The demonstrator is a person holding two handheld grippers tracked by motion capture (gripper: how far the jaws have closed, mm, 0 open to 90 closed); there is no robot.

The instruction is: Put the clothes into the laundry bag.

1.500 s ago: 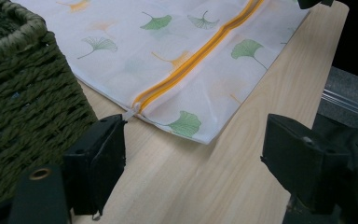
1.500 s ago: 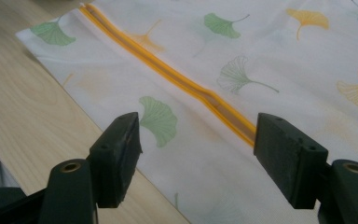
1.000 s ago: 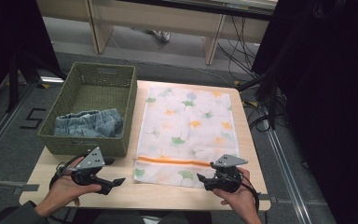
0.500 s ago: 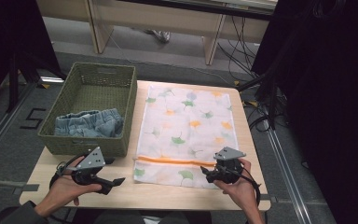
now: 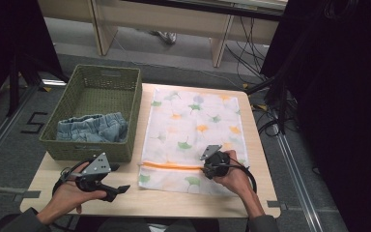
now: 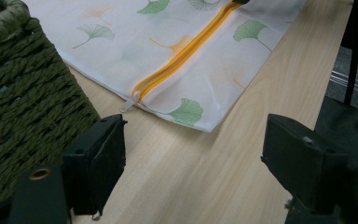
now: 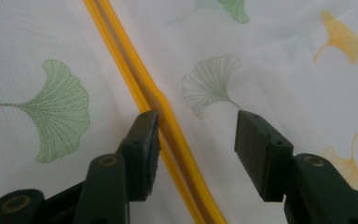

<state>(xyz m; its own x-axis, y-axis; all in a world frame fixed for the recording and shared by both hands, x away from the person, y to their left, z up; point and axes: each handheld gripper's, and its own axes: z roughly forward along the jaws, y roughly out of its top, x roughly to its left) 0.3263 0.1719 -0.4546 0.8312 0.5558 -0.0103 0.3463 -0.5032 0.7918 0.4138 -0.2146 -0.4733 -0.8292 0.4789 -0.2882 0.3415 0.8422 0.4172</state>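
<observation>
A white mesh bag (image 5: 193,125) printed with ginkgo leaves lies flat on the wooden table (image 5: 174,203). Its orange zipper (image 5: 174,166) runs across the near end. My right gripper (image 5: 207,169) rests on the bag at the zipper's right part. In the right gripper view its jaws (image 7: 196,144) have just been closing and still stand apart, with the zipper (image 7: 135,79) and a strip of mesh between them. My left gripper (image 5: 121,189) lies open on bare wood left of the bag. Ahead of it, the left gripper view shows the zipper pull (image 6: 128,103).
A green woven basket (image 5: 101,77) stands at the table's left with folded denim (image 5: 92,128) inside; its wall (image 6: 23,93) is close beside my left gripper. Cables lie on the floor to the right of the table.
My right gripper has moved forward and left onto the bag, over the zipper, and its jaws have narrowed. The left gripper has stayed put.
</observation>
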